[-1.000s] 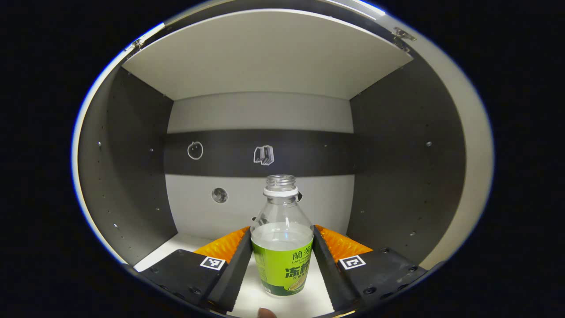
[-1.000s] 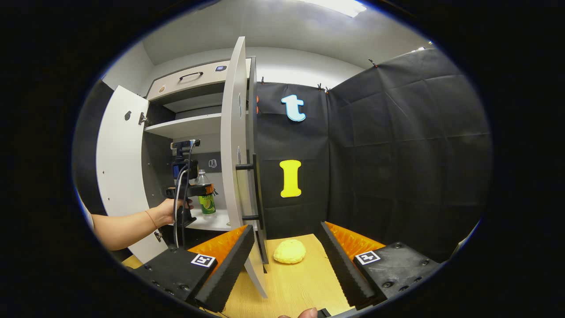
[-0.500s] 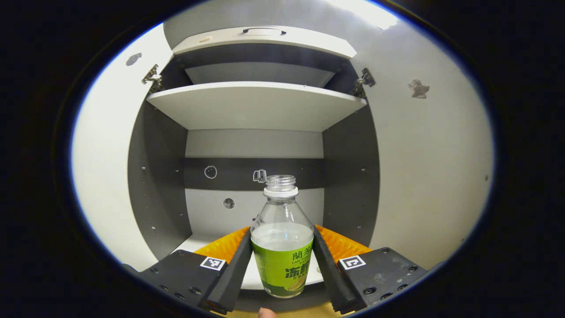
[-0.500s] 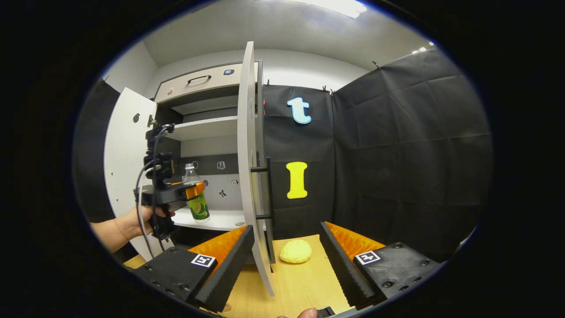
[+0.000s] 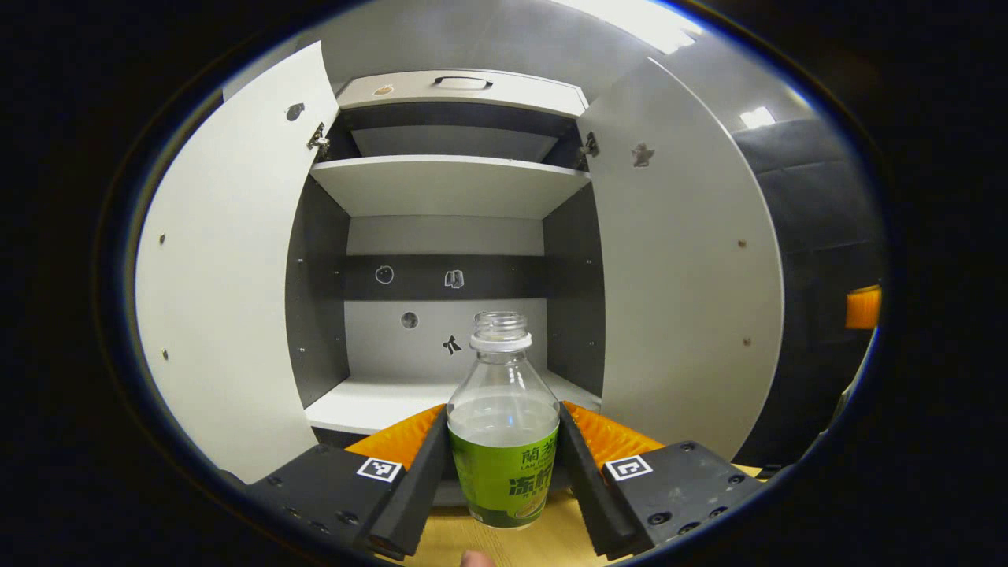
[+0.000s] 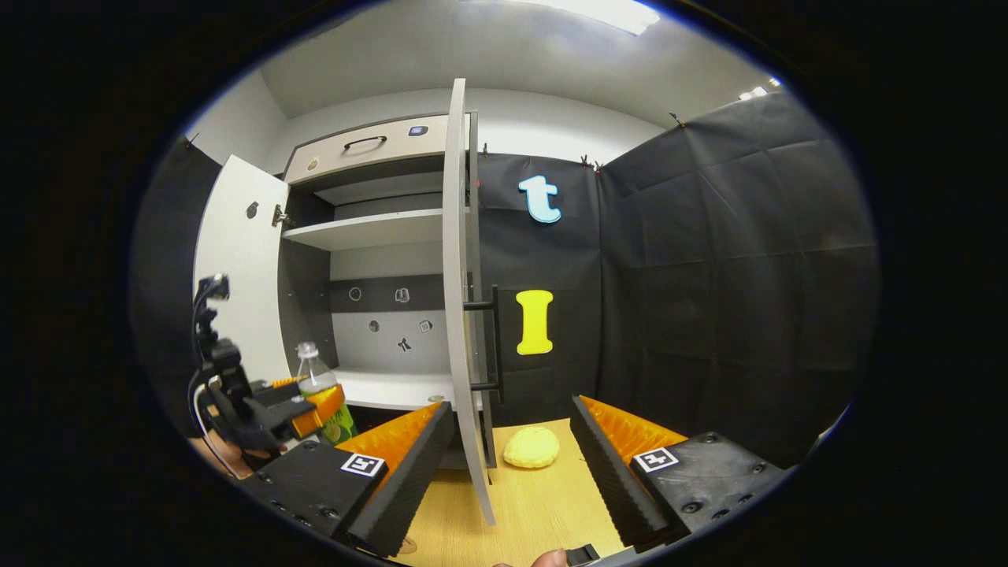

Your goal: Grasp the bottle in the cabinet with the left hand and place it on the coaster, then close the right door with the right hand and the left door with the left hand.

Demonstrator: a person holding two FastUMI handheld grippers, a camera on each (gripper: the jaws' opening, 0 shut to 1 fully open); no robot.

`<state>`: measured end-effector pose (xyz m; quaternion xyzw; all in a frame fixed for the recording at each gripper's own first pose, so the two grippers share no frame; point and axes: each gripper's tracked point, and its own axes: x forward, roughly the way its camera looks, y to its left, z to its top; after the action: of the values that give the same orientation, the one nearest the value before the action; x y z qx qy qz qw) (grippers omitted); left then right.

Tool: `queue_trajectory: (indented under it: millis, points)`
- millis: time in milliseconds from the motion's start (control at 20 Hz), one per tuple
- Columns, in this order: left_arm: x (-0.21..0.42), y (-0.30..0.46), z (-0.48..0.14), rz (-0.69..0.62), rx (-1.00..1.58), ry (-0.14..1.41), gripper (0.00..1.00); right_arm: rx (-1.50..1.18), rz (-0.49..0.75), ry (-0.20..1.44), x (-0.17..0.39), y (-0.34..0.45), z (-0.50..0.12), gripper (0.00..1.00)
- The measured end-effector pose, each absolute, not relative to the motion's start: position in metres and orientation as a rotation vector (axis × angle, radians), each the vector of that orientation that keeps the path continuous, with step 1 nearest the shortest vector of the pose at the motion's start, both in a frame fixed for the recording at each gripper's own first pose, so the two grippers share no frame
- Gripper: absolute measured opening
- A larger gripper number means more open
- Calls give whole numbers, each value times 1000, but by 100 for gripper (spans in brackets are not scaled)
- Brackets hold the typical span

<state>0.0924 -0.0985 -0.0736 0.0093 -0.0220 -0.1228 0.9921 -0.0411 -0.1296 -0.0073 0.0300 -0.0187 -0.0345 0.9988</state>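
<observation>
A clear, capless bottle [image 5: 504, 449] with a green label, partly filled with liquid, stands upright between the fingers of my left gripper [image 5: 502, 413], which is shut on it. It hangs in front of the open cabinet, over the wooden table's edge. In the right gripper view the same bottle [image 6: 319, 394] and the left gripper [image 6: 272, 409] are low at the left, outside the cabinet. My right gripper [image 6: 512, 405] is open and holds nothing. A yellow coaster [image 6: 531, 447] lies on the table between its fingers, farther off. The right door [image 6: 461, 315] stands edge-on just left of it.
Both cabinet doors are wide open: the left door [image 5: 228, 315] and the right door [image 5: 677, 299]. The lower shelf [image 5: 378, 398] is bare, with a second shelf [image 5: 449, 185] above. A dark bar handle [image 6: 492, 339] sticks out from the right door. The wooden table [image 6: 535, 504] runs below.
My left gripper has drawn back out of the cabinet with the bottle and come lower, from above the shelf to in front of it. The right gripper has barely shifted.
</observation>
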Motion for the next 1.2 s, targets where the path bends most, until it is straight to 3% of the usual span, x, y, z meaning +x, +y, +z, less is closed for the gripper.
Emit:
queue_trajectory:
  millis: [600, 1200]
  points:
    - [-2, -114, -210, -380, 3, -22, 79, 38, -88, -21, -56, -136, -6, 98]
    - [-24, -106, -334, -381, -12, 107, 80, 26, -91, 2, -61, -134, -12, 98]
